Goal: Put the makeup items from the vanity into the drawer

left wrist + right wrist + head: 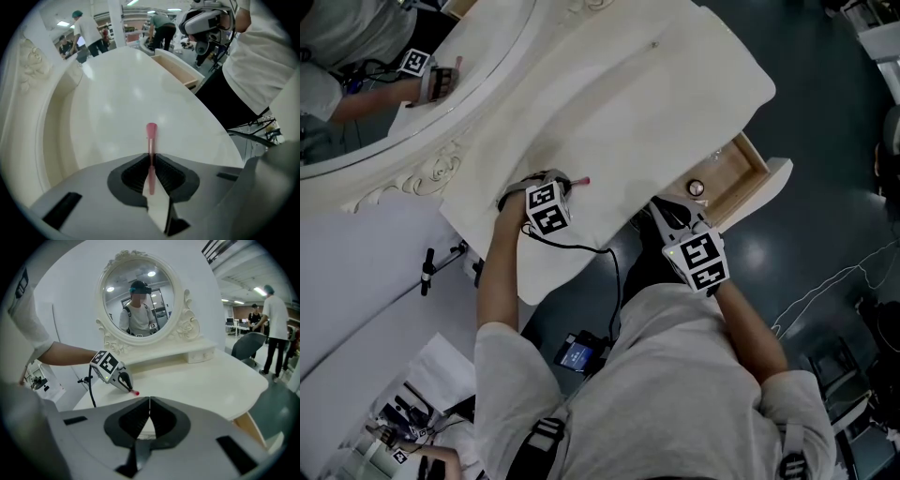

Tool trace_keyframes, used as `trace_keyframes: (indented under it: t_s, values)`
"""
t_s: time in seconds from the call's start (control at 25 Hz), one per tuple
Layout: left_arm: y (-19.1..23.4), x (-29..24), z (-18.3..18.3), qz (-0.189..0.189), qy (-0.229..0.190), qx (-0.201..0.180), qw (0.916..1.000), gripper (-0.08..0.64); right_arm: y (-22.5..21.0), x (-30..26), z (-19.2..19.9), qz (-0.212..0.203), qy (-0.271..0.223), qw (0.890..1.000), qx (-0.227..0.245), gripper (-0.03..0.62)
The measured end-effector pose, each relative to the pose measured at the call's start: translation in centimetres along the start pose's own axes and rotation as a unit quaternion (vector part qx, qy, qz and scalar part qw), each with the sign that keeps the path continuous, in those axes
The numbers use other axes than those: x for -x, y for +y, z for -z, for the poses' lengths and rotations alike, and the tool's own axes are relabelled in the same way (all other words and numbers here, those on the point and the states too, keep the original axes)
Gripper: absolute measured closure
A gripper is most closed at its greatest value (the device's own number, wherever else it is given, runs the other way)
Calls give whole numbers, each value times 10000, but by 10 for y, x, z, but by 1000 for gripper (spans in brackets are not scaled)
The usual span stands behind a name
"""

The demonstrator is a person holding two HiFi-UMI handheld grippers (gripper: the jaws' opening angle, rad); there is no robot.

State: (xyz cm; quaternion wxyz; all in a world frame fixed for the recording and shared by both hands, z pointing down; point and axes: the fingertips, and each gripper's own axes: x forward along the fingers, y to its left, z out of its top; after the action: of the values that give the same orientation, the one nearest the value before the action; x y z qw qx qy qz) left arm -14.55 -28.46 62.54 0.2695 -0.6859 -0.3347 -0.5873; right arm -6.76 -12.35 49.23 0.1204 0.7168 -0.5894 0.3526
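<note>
Left tool (151,155) tight around pink makeup stick (151,135)

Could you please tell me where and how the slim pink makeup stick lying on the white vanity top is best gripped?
Grip the slim pink makeup stick across its narrow shaft, about midway, coming from straight above. It lies flat on the white vanity top, so only its long sides are free for the jaws. The left gripper is shut on it this way, which looks like a sound hold.
</note>
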Motion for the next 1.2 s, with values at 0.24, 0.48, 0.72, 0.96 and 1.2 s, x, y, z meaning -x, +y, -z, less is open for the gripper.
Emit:
trace_keyframes:
  t_s: [0.24,0.48,0.72,0.96,1.2]
  values:
    - [1,7,-12,-538,-218,530,9969,511,-20,10,-2,31,-132,9999,-59,577]
    - [1,20,-49,-1067,-666,1098,9860,511,-42,27,6,143,-177,9996,-175,577]
    - [-4,24,-73,-1380,-923,1649,9722,511,-54,39,13,158,-164,9995,-204,577]
    - [4,44,-90,-1941,-1238,2360,9441,511,-61,49,20,153,-166,9995,-204,577]
    - [10,69,-129,-2261,-2083,3216,8956,511,-65,54,26,131,-181,9996,-185,577]
